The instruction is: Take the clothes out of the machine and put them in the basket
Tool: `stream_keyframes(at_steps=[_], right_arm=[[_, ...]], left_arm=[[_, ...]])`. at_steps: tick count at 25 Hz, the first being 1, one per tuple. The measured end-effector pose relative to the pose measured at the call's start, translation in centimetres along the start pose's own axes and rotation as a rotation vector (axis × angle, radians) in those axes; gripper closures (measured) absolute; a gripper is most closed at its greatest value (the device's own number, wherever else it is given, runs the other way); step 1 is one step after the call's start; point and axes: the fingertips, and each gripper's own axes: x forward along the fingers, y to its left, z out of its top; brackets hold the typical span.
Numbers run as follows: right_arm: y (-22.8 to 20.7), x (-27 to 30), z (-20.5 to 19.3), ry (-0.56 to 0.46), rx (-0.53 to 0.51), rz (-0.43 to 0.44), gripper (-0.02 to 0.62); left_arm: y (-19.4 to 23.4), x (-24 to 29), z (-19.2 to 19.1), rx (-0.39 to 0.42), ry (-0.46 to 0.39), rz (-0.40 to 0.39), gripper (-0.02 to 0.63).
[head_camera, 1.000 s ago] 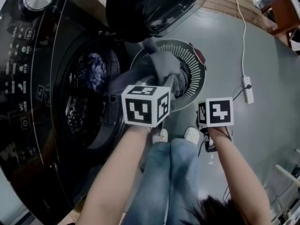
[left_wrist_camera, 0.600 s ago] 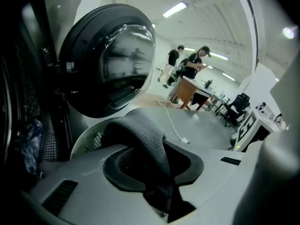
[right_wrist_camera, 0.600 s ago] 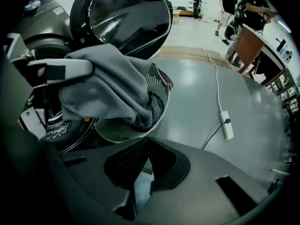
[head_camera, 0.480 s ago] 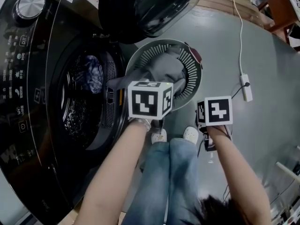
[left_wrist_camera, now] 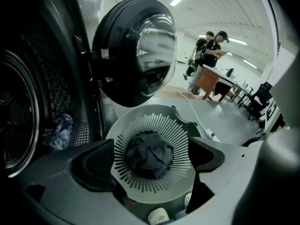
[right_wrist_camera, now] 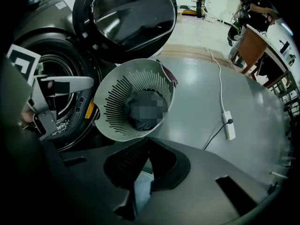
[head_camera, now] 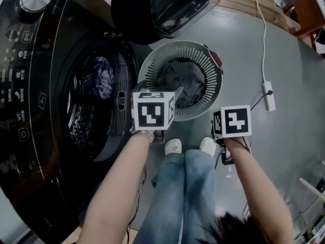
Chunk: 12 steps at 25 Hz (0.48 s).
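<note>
My left gripper has just been opening its jaws and they now stand wide apart with nothing between the pads; it hangs above the near rim of the pale round plastic basket with slatted wall. The crumpled dark grey garment lies at the bottom of this basket, below the jaws and not touching them; I judge this piece as delivered.

My right gripper has its jaws closed together on nothing; it points down at the grey floor, on the right side of the basket.

What the next move turns on is the blue patterned cloth; it lies inside the drum of the black front-loading washing machine, against the perforated wall at the far part of the round opening. From the left gripper it is to the left and deeper, past the door seal; in the left gripper view it shows at the left edge, outside the line of the jaws. It is a bunched lump, so I see no clear long axis.

The left gripper is clearly the nearer one; the right one is well apart, with the basket between; I would swing the left one toward the drum, and the open round door above the basket does not seem to be in that way.
</note>
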Motion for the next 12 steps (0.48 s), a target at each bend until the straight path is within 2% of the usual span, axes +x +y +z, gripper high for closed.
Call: stream_keyframes(at_steps=[6, 10, 12], right_arm=[[1.0, 0.9, 0.6, -0.005, 0.001, 0.018, 0.592], [2.0, 1.4, 0.6, -0.004, -0.025, 0.025, 0.592], [2.4, 1.8, 0.2, 0.004, -0.031, 0.03, 0.592]], left_arm=[[6.1, -0.9, -2.1, 0.049, 0.022, 0.197, 0.138], [11.5, -2.0, -4.0, 0.059, 0.065, 0.412, 0.138], [14.3, -2.9, -4.3, 0.044, 0.06, 0.52, 0.138]])
